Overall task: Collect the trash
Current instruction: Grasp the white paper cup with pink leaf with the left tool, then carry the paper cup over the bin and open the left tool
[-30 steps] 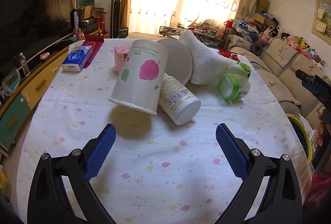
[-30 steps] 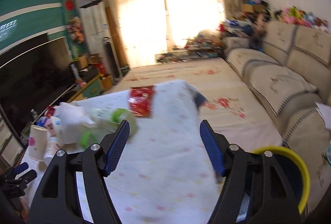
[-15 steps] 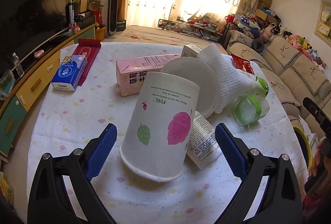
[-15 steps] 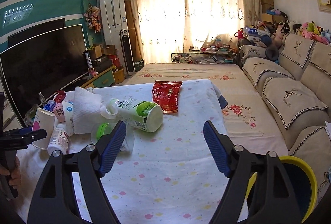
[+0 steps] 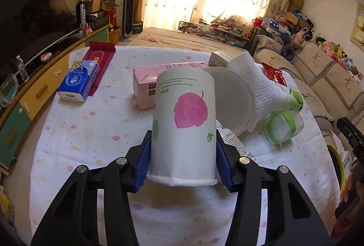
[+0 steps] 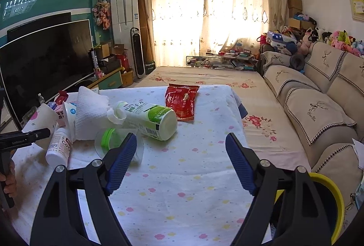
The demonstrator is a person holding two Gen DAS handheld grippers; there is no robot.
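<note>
A white paper cup (image 5: 184, 127) with a pink leaf print lies tilted, mouth toward me, between the blue pads of my left gripper (image 5: 183, 139). Its jaws are closing and both pads touch the cup's sides. The same cup (image 6: 43, 118) appears at the far left of the right wrist view. My right gripper (image 6: 181, 135) hovers over the tablecloth with its jaws opening and nothing between them. A clear jar with a green lid (image 6: 113, 143) lies just beyond its left finger.
On the table (image 5: 91, 132) lie a white bottle (image 5: 236, 146), pink carton (image 5: 147, 82), round white lid (image 5: 232, 98), paper towel (image 5: 254, 86), green-white drink bottle (image 6: 150, 118), red snack bag (image 6: 182, 100) and blue tissue pack (image 5: 78, 81). A yellow-rimmed bin (image 6: 327, 200) stands by the sofa.
My left gripper moved forward up to the paper cup and its jaws came in against the cup's sides. The right gripper's view steadied over the table and its jaws widened a little.
</note>
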